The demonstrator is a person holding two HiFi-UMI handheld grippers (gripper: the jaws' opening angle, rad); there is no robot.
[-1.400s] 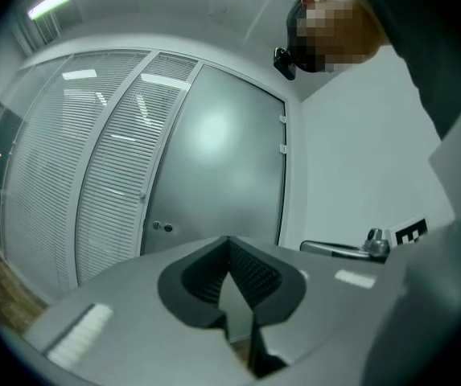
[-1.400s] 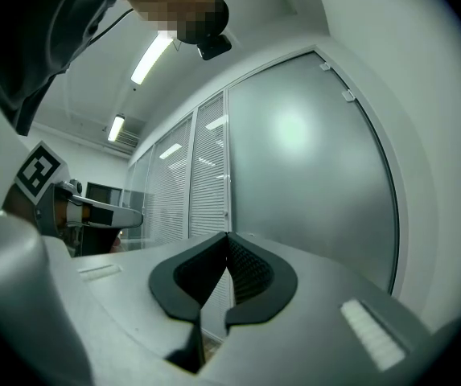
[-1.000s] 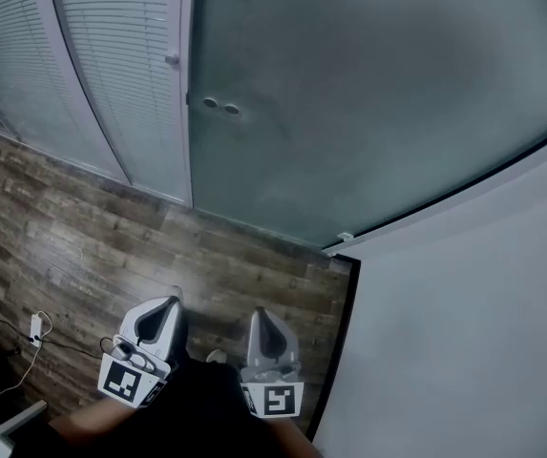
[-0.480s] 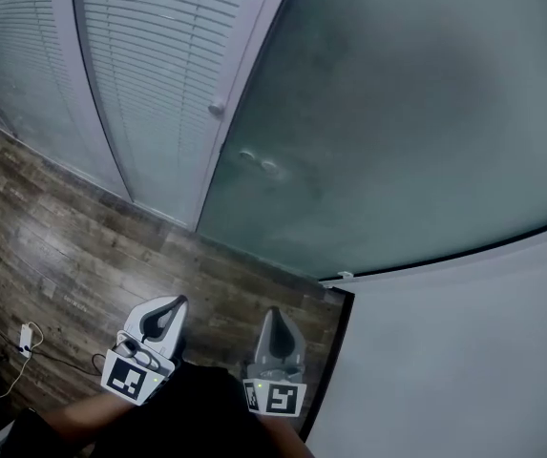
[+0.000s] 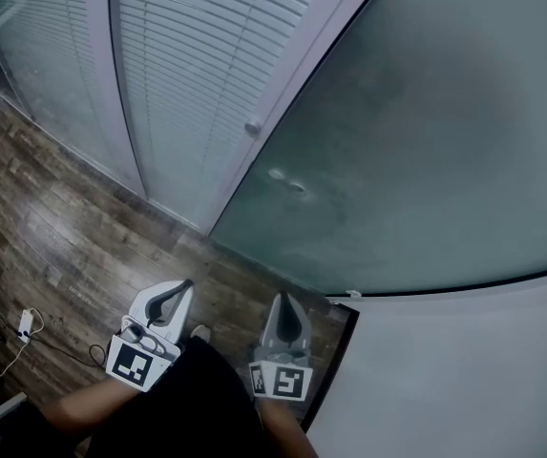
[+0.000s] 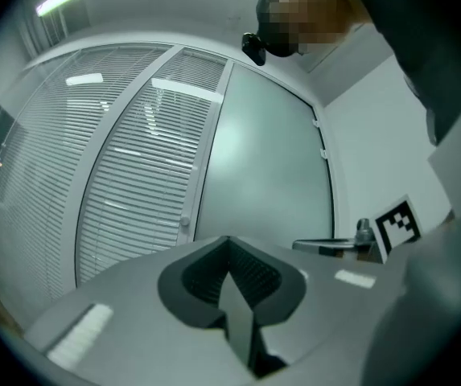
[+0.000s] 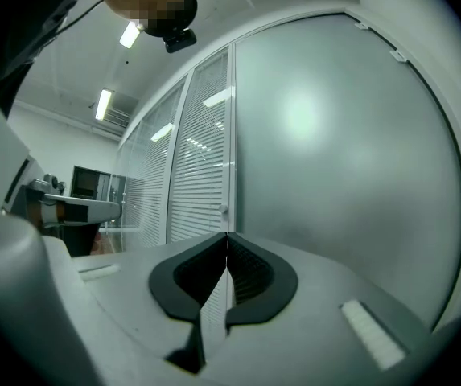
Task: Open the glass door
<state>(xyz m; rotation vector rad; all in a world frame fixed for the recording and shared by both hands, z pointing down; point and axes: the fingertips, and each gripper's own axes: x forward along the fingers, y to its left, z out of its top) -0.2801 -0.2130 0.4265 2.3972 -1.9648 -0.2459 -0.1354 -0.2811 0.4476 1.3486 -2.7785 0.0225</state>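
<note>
Facing the frosted glass door (image 5: pixel 426 141), the left gripper (image 5: pixel 181 290) and right gripper (image 5: pixel 282 302) hold their jaws fully closed, empty.

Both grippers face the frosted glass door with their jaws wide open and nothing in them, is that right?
No, the jaws are not open. The left gripper and the right gripper are both shut, as each gripper view shows. They do face the frosted glass door with nothing in them.

Door (image 5: pixel 426 141) I'm facing is frosted glass, smooth and matt; floor (image 5: pixel 53 246) is grainy wood planks (my left claw (image 5: pixel 183 287) and right claw (image 5: pixel 281 300): matt grey plastic).
</note>
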